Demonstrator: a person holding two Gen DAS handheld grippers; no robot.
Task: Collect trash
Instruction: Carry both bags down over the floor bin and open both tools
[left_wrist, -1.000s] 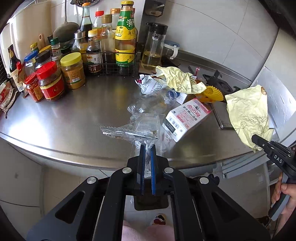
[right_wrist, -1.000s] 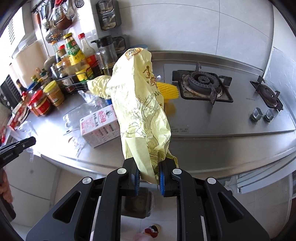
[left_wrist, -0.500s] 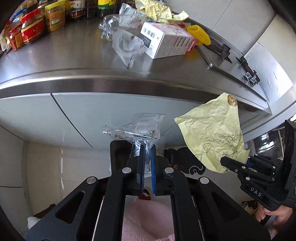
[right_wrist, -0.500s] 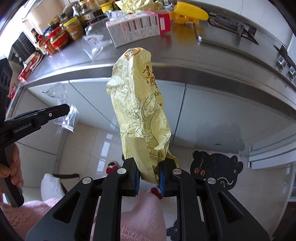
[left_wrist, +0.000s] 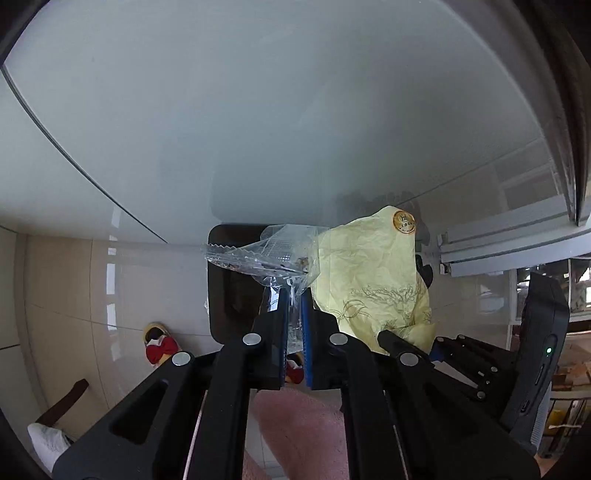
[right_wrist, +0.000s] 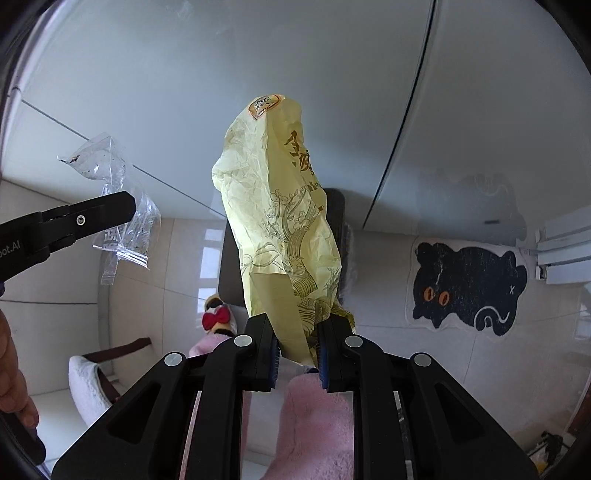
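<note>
Left gripper jaws clamped on clear wrapper; right gripper jaws clamped on yellow bag; dark bin beyond both; risk: light wrappers drifting wide on release.

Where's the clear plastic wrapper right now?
Left wrist view: the clear plastic wrapper is pinched in the left gripper above the dark bin, beside the yellow paper bag.

The clear wrapper hangs over the bin, with the paper bag just beside it at three o'clock. The cat mat lies on the floor at three o'clock of the bin, against the cabinet doors behind.
</note>
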